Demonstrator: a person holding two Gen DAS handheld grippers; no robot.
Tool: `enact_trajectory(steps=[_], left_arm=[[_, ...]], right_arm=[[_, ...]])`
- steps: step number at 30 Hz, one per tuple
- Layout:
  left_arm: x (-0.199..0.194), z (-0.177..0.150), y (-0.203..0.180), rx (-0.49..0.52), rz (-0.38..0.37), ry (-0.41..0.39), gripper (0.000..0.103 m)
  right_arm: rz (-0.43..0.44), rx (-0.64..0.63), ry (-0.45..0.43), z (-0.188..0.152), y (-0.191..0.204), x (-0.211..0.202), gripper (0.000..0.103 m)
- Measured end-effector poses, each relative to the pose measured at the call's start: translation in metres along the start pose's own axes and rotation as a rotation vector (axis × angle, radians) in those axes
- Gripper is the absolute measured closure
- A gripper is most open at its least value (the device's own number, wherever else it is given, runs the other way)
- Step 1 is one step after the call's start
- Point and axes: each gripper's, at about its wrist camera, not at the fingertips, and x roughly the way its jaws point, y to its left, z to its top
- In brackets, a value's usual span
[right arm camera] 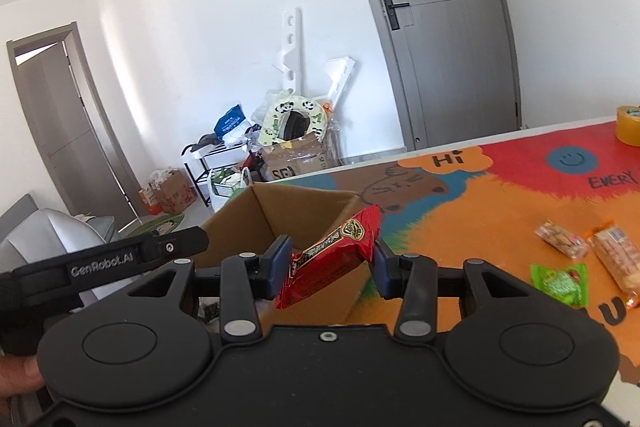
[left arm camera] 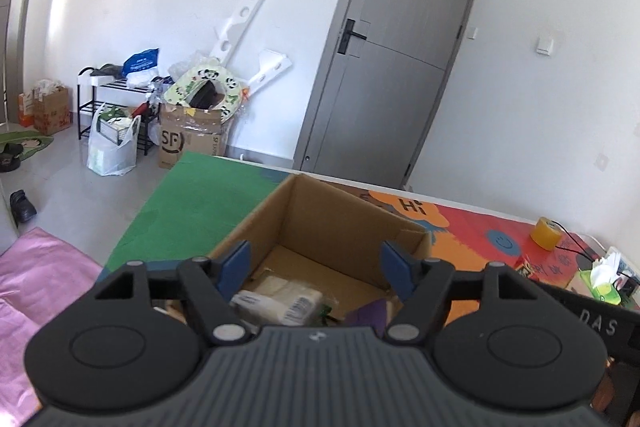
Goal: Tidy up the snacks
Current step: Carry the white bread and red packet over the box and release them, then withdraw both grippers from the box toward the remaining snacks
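An open cardboard box (left arm camera: 340, 215) stands on the colourful table mat. My left gripper (left arm camera: 316, 261) hovers over its mouth, open, with nothing between its blue pads (left arm camera: 238, 263). Below it, on the box floor, lie a pale wrapped snack (left arm camera: 280, 297) and a purple packet (left arm camera: 370, 313). In the right wrist view my right gripper (right arm camera: 332, 259) is shut on a red snack packet (right arm camera: 320, 267), which hangs tilted just at the near right corner of the box (right arm camera: 304, 211). The left gripper's black side (right arm camera: 120, 259) shows to the left of the box.
Loose snacks lie on the mat to the right: a clear packet of nuts (right arm camera: 562, 239), an orange-ended cracker pack (right arm camera: 614, 255) and a green packet (right arm camera: 560, 283). A yellow tape roll (left arm camera: 544, 233) and a tissue box (left arm camera: 604, 277) sit at the far right. Clutter lines the wall.
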Motion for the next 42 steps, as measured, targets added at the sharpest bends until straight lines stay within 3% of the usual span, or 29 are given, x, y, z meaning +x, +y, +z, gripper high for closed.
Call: enact_trajectory(steps=[12,14,16,19,26,42], left_arm=[[-0.012,0.008,0.035,-0.053,0.069,-0.01,0.029],[-0.012,0.009,0.039,-0.063,0.075,-0.003,0.027],[-0.013,0.008,0.041,-0.066,0.083,-0.003,0.024],[-0.014,0.007,0.039,-0.062,0.09,0.002,0.02],[-0.013,0.006,0.023,-0.034,0.078,0.005,0.012],[-0.008,-0.008,-0.04,0.08,-0.012,0.043,0.005]], right_arm=[[0.073,-0.033,0.036,0.011,0.036,0.038,0.059],[0.099,-0.035,0.032,0.012,0.04,0.043,0.049],[0.089,-0.025,0.039,0.012,0.04,0.046,0.029],[0.086,0.014,0.037,0.01,0.032,0.043,0.028],[0.03,0.042,0.061,0.001,0.012,0.028,0.027],[-0.091,0.093,0.064,-0.016,-0.045,-0.025,0.013]])
